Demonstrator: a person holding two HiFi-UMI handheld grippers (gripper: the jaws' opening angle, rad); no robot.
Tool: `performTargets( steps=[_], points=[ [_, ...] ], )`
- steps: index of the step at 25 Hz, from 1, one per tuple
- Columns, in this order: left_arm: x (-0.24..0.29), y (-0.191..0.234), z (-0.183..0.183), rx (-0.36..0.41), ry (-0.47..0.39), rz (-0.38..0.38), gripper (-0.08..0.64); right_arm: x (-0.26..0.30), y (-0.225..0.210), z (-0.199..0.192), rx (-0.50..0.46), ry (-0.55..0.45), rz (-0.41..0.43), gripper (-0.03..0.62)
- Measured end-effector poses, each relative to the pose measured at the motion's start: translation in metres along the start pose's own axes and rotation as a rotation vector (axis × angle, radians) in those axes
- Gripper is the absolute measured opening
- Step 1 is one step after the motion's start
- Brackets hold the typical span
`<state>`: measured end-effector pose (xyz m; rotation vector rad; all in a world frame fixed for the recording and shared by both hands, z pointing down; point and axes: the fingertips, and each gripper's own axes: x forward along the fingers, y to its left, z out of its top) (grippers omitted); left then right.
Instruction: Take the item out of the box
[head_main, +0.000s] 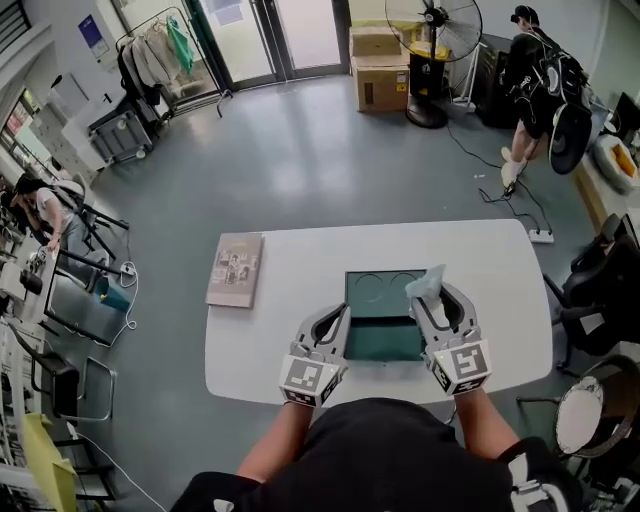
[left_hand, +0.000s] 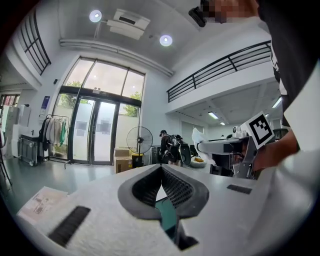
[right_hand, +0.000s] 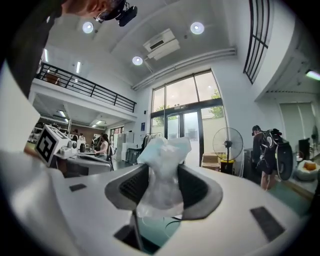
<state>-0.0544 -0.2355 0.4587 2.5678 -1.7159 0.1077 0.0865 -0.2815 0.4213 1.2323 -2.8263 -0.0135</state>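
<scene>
Pinching a crumpled, translucent plastic-wrapped item (right_hand: 162, 170), the right gripper (head_main: 436, 300) holds it above the open dark-green box (head_main: 385, 340). The left gripper (left_hand: 161, 175) is clenched, empty. The slippery wrap (thinly caught) could slide free and drop back.

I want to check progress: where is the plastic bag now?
In the head view, the bag is right of centre, clamped in the right gripper over the right edge of the open box.

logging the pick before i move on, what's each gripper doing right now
Left gripper: jaws closed, nothing between them.
Right gripper: jaws closed on a crumpled clear plastic bag.
</scene>
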Motion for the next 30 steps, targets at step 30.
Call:
performTargets(
  steps=[30],
  points=[
    [0.009,-0.029,-0.002,-0.004,0.010,-0.017,0.012,-0.021,-0.007,0.008,-0.052,-0.030,0.003,0.161]
  ],
)
